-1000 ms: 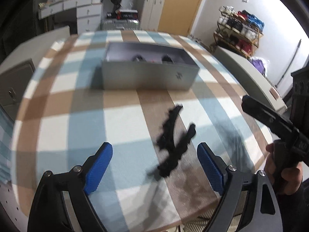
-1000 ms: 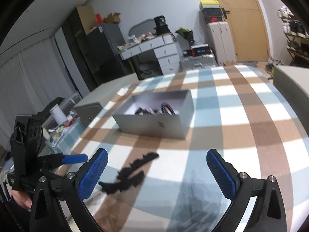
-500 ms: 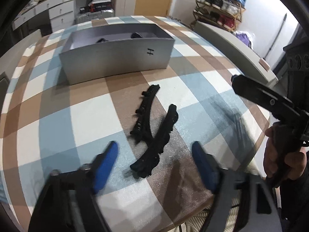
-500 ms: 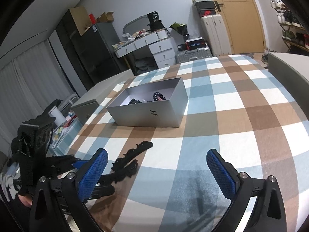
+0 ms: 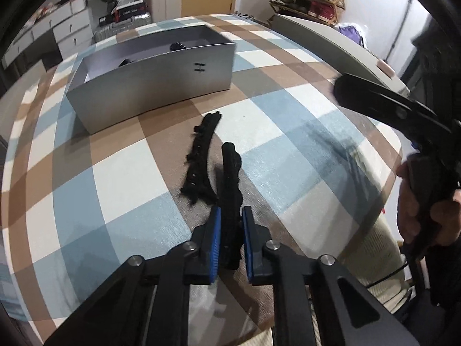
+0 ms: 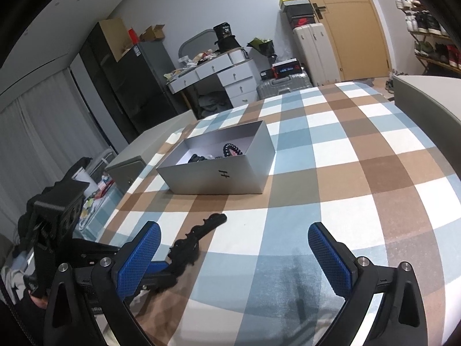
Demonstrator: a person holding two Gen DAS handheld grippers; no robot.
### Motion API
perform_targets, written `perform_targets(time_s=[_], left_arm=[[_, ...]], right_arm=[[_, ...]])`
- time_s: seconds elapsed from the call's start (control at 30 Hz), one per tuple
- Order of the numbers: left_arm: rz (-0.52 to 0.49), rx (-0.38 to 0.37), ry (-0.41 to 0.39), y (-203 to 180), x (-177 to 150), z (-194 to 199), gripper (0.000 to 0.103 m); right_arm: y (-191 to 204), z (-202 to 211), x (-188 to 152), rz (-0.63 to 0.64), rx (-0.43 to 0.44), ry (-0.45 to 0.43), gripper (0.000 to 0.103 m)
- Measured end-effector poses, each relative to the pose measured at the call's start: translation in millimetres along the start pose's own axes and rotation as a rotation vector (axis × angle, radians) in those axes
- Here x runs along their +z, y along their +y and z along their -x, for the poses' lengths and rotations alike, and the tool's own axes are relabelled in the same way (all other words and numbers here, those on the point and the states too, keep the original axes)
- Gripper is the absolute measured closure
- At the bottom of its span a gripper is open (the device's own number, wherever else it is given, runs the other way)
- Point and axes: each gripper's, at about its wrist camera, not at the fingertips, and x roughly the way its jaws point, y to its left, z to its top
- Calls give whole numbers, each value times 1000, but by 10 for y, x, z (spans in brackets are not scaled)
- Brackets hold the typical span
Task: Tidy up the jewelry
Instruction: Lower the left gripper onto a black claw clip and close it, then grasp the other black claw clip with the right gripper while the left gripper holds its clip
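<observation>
The left gripper [image 5: 231, 232] has just closed its blue pads [image 5: 215, 239] on the near end of a black, knobbly hair clip [image 5: 230, 184], which runs away from the jaws toward 12 o'clock in the left wrist view and lies along the checked tablecloth [image 5: 288, 132]. A second black clip [image 5: 201, 158] lies just beside it at 11 o'clock, its near end touching or all but touching the gripped one — the far ends fan apart. Both pieces sit on a brown stripe of the blue, white and brown cloth.

Farther out at 11 o'clock stands an open grey box [image 5: 161, 83], well apart from the clips, with dark beaded pieces showing over its rim. In the right wrist view the same box [image 6: 219, 176] sits at 12 o'clock and holds a black bead bracelet [image 6: 230, 149] among other small dark items.

The right gripper [image 6: 233, 255] hangs above the cloth with its blue pads spread wide and nothing between them; from the left camera it shows at 3 o'clock, its handle wrapped by the person's hand [image 5: 417, 207]. Through the right camera the clips [image 6: 198, 236] appear at 10 o'clock from its jaws, with the left gripper's black frame [image 6: 57, 230] at the edge at 9 o'clock.

Beyond the table — a white drawer desk [image 6: 219, 77], suitcases [image 6: 311, 49] and a wooden door [image 6: 354, 23].
</observation>
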Motion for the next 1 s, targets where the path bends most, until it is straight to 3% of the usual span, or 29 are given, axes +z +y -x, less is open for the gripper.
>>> perform_targets(time_s=[0.17, 0.43, 0.6, 0.73, 0.93, 1.0], left_arm=[[49, -60, -25, 39, -7, 71, 97], [76, 16, -122, 112, 9, 295, 97], [164, 62, -197, 340, -1, 468, 97], [259, 142, -237, 546, -32, 475, 97], [363, 160, -266, 826, -149, 516, 97], [375, 161, -268, 873, -203, 554, 97]], right_arm=[[-11, 2, -14, -19, 6, -7, 0], [-83, -8, -25, -53, 18, 7, 0], [-13, -157, -17, -66, 96, 71, 0], [131, -321, -5, -36, 128, 110, 0], [381, -669, 32, 21, 144, 188, 2], [458, -801, 46, 33, 132, 219, 6]])
